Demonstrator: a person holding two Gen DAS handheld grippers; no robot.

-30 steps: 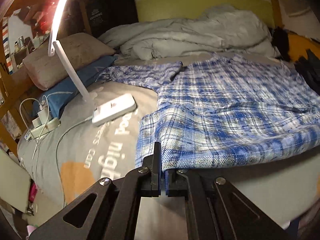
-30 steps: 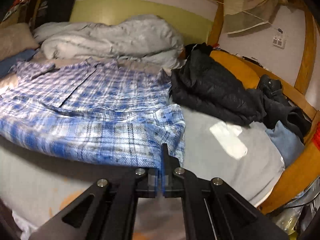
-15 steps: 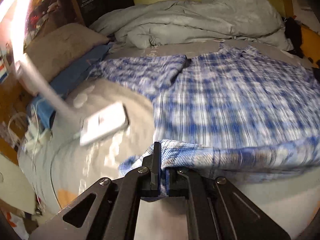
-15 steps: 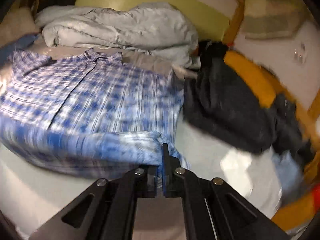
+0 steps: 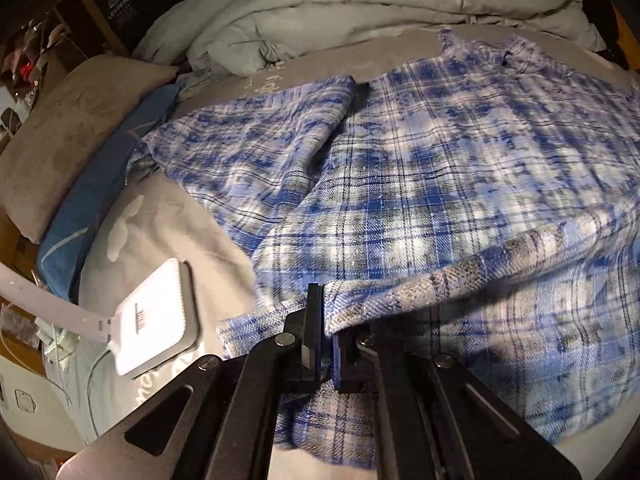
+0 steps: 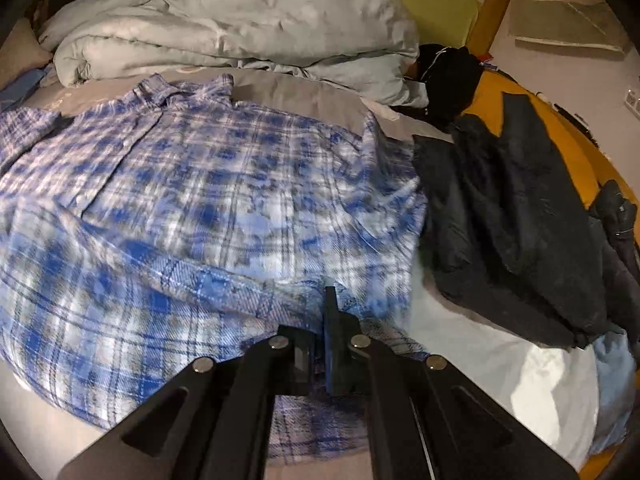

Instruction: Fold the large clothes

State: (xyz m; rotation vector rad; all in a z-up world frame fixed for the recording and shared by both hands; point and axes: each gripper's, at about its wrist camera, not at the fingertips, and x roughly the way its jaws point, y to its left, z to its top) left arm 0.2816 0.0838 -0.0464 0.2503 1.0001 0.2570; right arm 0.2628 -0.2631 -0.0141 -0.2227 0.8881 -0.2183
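Observation:
A blue and white plaid shirt [image 5: 440,168] lies spread on the grey bed, collar toward the far side, one sleeve lying out to the left. It also shows in the right wrist view [image 6: 208,184]. My left gripper [image 5: 326,344] is shut on the shirt's bottom hem at its left corner and holds it lifted over the shirt's lower part. My right gripper [image 6: 320,340] is shut on the hem at the right corner, lifted the same way. The hem runs as a raised fold between both grippers.
A crumpled grey duvet [image 5: 360,12] lies at the far side. A tan pillow [image 5: 68,128] and a white lamp base [image 5: 156,316] are at the left. Dark jackets [image 6: 520,216] are piled to the right of the shirt.
Both grippers have carried the hem forward and up over the shirt, toward the collar. The lower part of the shirt is now doubled under the lifted hem.

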